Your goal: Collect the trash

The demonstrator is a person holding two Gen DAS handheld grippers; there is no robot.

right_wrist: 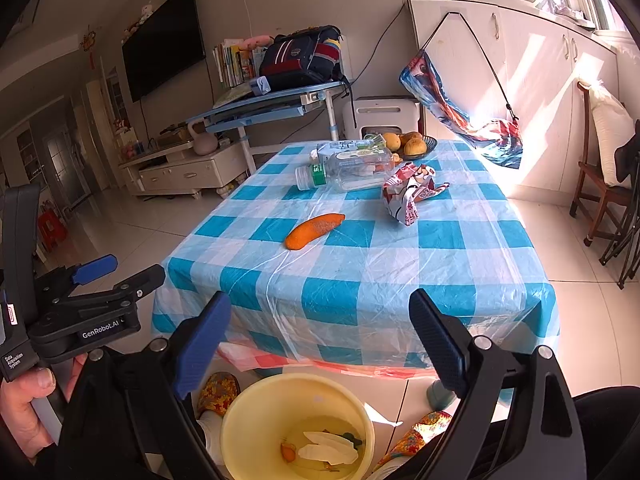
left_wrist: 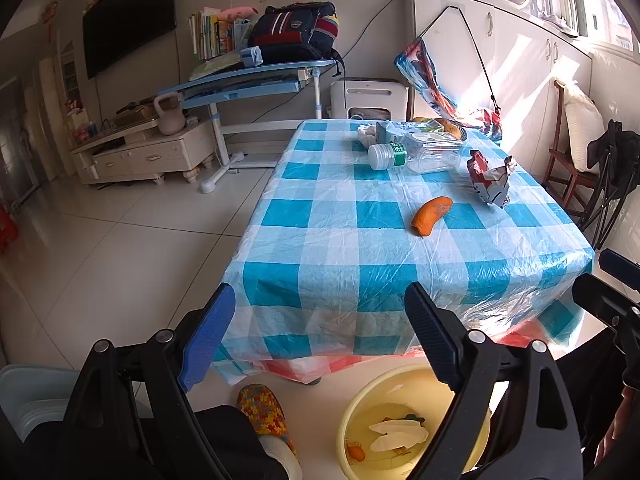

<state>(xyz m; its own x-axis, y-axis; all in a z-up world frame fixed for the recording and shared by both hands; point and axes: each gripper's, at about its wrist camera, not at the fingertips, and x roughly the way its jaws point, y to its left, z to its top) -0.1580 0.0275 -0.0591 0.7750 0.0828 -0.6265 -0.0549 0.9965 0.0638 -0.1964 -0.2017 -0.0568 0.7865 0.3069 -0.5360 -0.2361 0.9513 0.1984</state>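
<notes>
An orange peel [left_wrist: 432,216] [right_wrist: 314,230] lies mid-table on the blue checked cloth [left_wrist: 340,248] [right_wrist: 400,264]. Beyond it sit a crumpled snack wrapper [left_wrist: 490,178] [right_wrist: 408,192], a clear plastic bottle [left_wrist: 416,156] [right_wrist: 344,174] on its side and a carton [left_wrist: 390,132] [right_wrist: 340,148]. A yellow bucket [left_wrist: 384,392] [right_wrist: 280,396] stands on the floor below the table's near edge, with paper and peel scraps inside. My left gripper [left_wrist: 320,336] [right_wrist: 120,270] and right gripper [right_wrist: 320,344] both hover open and hold nothing, short of the table edge and above the bucket.
A bowl of fruit [right_wrist: 412,146] stands at the table's far end. A person's patterned slippers [left_wrist: 262,408] are beside the bucket. A wooden chair [right_wrist: 600,184] is on the right, a blue desk with a backpack [left_wrist: 296,32] behind, and a hanging bag [right_wrist: 460,116] by the cabinets.
</notes>
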